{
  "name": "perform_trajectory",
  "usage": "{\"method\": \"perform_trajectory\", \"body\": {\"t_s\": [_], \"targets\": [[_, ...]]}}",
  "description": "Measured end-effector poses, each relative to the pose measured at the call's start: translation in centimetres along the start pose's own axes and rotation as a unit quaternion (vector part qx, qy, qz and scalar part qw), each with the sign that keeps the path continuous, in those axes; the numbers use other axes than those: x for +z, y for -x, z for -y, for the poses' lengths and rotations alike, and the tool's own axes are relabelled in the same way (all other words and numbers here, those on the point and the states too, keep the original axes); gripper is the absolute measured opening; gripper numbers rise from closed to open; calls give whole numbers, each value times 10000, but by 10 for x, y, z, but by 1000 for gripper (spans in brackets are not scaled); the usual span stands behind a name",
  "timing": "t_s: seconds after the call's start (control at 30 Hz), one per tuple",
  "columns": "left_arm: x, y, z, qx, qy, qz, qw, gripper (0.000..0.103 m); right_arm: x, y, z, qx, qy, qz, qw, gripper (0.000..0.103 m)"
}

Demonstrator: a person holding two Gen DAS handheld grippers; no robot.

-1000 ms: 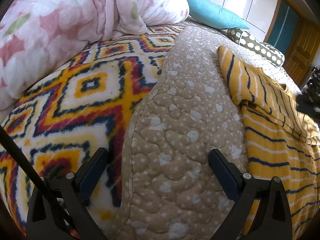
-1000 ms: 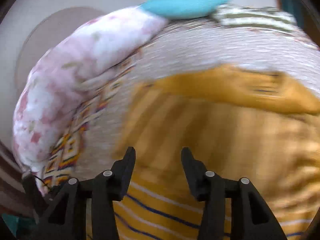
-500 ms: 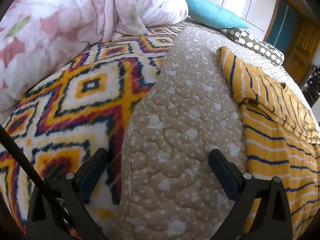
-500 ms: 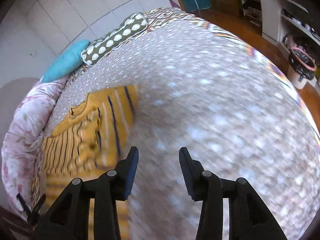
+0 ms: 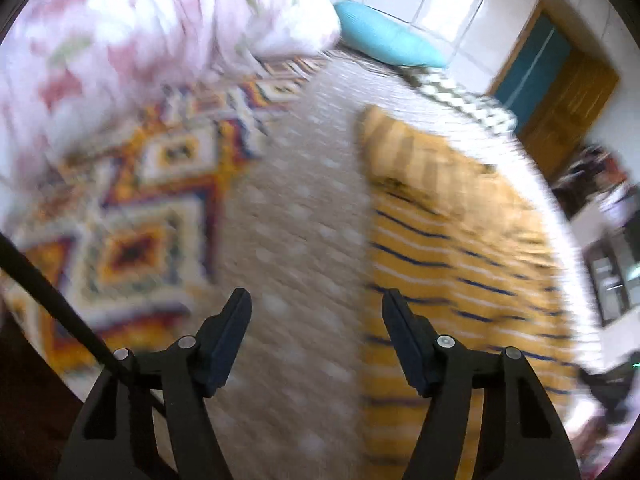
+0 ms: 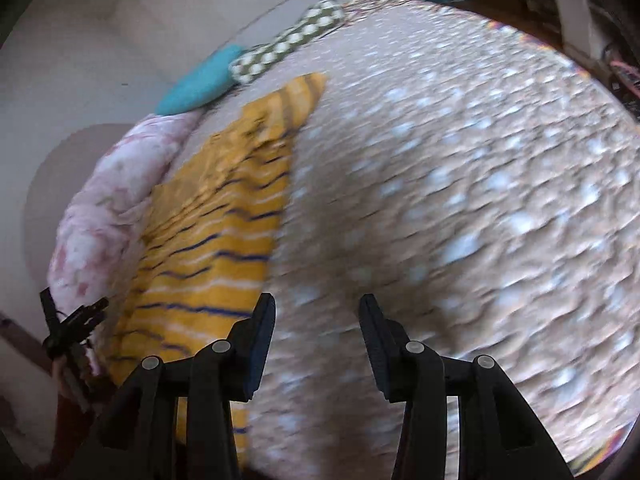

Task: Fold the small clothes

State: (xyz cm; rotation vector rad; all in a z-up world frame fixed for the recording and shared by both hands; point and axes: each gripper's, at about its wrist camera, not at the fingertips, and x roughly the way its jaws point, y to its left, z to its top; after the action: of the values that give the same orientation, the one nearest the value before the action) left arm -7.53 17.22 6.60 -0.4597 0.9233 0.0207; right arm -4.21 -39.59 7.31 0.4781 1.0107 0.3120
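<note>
While the yellow striped shirt lies flat on the dotted quilt, my left gripper is closing on nothing above its left edge; my right gripper hangs part-open, empty, over bare quilt beside it.

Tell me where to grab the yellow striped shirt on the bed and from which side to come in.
Grip the yellow shirt with navy and white stripes at its straight long edge beside the bare beige dotted quilt, coming from the quilt side. That edge lies flat and free. The right gripper, empty and open, already hangs near it.
</note>
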Motion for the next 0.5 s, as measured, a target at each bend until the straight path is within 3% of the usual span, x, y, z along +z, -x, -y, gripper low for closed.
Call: {"method": "perform_trajectory", "body": {"t_s": [0.1, 0.27, 0.4, 0.5], "targets": [[-15, 3, 2, -375, 333, -106, 9987, 66, -9, -16, -14, 132, 66, -94, 9998, 50], [-43, -16, 17, -678, 351, -480, 9959, 66, -21, -33, -37, 412, 169, -211, 9988, 52], [-61, -16, 36, -536, 25, -325, 9980, 66, -31, -37, -48, 549, 287, -267, 9977, 53], [-69, -11, 40, -989, 103, -416, 9942, 66, -36, -40, -48, 979, 77, -360, 9945, 53]]}}
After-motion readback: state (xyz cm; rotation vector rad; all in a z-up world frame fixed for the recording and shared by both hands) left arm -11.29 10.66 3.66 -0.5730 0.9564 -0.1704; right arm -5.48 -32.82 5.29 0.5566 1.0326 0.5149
